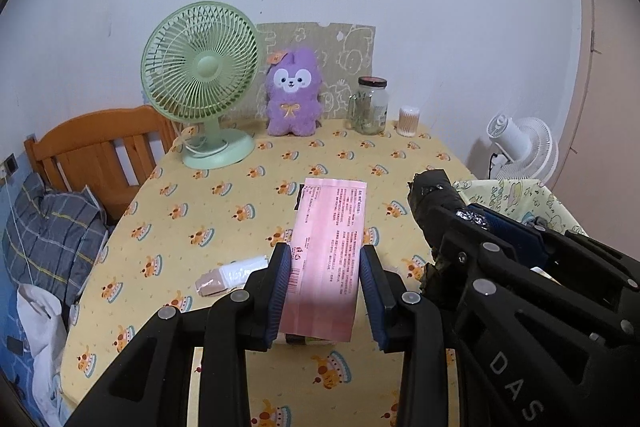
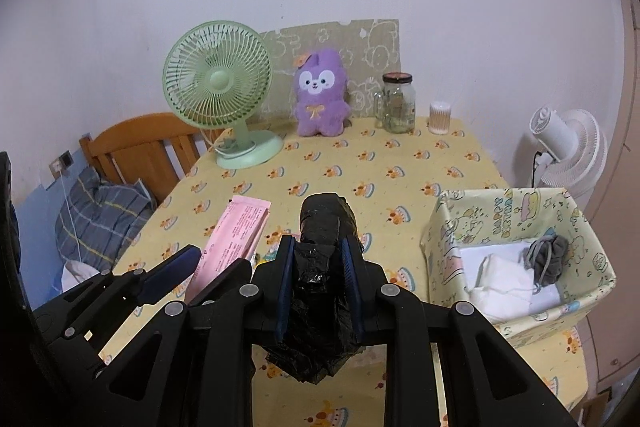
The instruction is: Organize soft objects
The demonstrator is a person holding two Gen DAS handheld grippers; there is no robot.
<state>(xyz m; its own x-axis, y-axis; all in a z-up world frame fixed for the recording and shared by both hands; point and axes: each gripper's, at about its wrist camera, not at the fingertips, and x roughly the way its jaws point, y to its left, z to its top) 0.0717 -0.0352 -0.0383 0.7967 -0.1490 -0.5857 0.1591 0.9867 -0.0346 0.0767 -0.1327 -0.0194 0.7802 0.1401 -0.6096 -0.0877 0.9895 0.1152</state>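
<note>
My left gripper [image 1: 325, 259] is shut on a flat pink packet [image 1: 328, 247], held above the table; the packet also shows in the right wrist view [image 2: 236, 231]. My right gripper [image 2: 316, 255] is shut on a roll of black plastic bags [image 2: 322, 227], which also shows in the left wrist view [image 1: 436, 195]. A fabric storage box [image 2: 444, 227] at the right holds white cloth [image 2: 504, 279] and a grey knotted item [image 2: 548, 259]. A small white and pink roll [image 1: 230, 273] lies on the table left of my left gripper.
A green desk fan [image 1: 202, 83], purple plush toy [image 1: 294, 95], glass jar [image 1: 370, 105] and cotton swab tub [image 1: 409, 121] stand along the table's back edge. A wooden chair [image 1: 100, 155] with plaid cloth is at the left. A white fan [image 2: 568, 147] stands at the right.
</note>
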